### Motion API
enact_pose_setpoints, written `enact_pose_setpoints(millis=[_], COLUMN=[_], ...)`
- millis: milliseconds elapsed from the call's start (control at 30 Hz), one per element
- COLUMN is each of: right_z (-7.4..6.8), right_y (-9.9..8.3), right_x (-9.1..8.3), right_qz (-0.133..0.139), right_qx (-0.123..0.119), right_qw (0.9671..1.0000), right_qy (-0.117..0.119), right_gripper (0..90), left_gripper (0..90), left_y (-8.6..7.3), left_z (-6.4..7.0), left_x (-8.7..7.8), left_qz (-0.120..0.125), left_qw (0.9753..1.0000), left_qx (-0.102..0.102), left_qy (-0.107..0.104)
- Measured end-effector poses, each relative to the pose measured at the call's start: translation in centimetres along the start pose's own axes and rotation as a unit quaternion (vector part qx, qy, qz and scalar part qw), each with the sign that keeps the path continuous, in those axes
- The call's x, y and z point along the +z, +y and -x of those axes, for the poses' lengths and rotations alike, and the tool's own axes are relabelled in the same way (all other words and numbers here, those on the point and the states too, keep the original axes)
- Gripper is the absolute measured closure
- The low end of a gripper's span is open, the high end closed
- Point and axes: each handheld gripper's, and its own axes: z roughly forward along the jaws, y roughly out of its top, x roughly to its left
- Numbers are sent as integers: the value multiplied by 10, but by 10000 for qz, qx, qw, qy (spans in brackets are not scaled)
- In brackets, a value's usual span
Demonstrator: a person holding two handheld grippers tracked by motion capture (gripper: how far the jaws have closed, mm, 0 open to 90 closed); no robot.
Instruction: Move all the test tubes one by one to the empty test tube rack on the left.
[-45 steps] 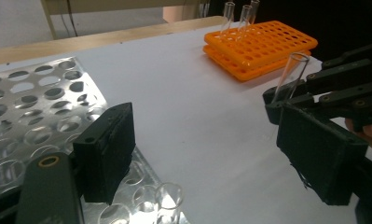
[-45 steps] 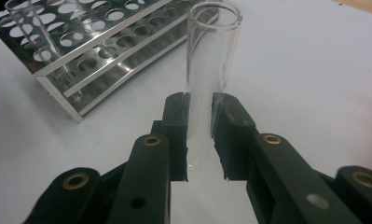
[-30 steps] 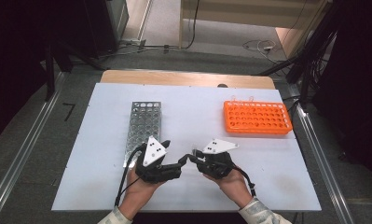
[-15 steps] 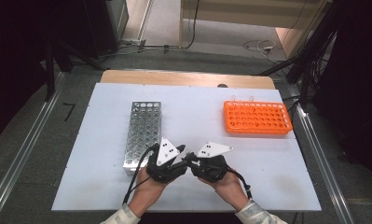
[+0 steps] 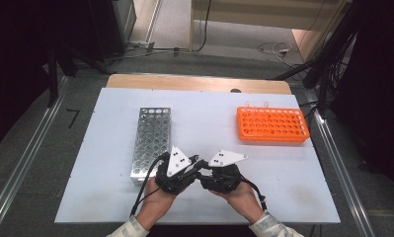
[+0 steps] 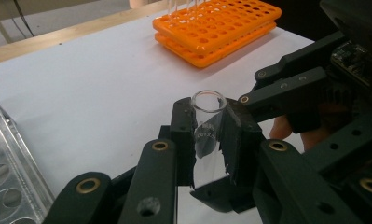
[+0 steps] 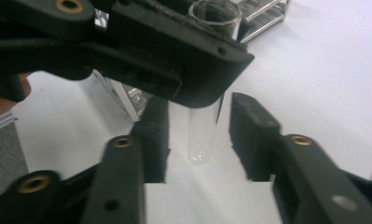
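Left gripper jaws pinch an upright glass test tube near its rim. Right gripper jaws stand spread either side of the tube's lower end, not touching. Both hover above the white table, between metal rack and orange rack.

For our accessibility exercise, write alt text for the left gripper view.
The left gripper clamps an upright clear glass test tube, open end up, between its black jaws. The right gripper sits close beside it; an orange rack lies beyond on the white table.
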Motion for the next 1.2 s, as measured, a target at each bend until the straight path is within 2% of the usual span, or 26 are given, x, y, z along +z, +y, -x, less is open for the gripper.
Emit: enact_pose_setpoints(millis=[67, 167, 300, 800, 1067, 1200], right_z=[0, 1, 2, 5, 7, 8], right_y=[0, 1, 1, 0, 0, -1], right_x=[-1, -1, -1, -3, -4, -5], right_qz=[18, 29, 14, -16, -27, -31], right_qx=[57, 66, 120, 188, 205, 216], right_qw=[9999, 9999, 9999, 9998, 9998, 9998], right_qy=[81, 76, 100, 35, 10, -2], right_gripper=[459, 379, 335, 326, 327, 327], left_gripper=[752, 752, 752, 752, 752, 751], left_y=[1, 5, 10, 19, 18, 16], left_z=[-2, -5, -12, -38, -49, -53], left_x=[-2, -6, -12, -37, -49, -54], left_qz=[48, 110, 160, 384, 422, 357], left_qw=[10000, 9999, 9997, 9973, 9957, 9954], left_qx=[-27, -74, -128, -441, -552, -542], left_qy=[25, 67, 144, 454, 617, 699])
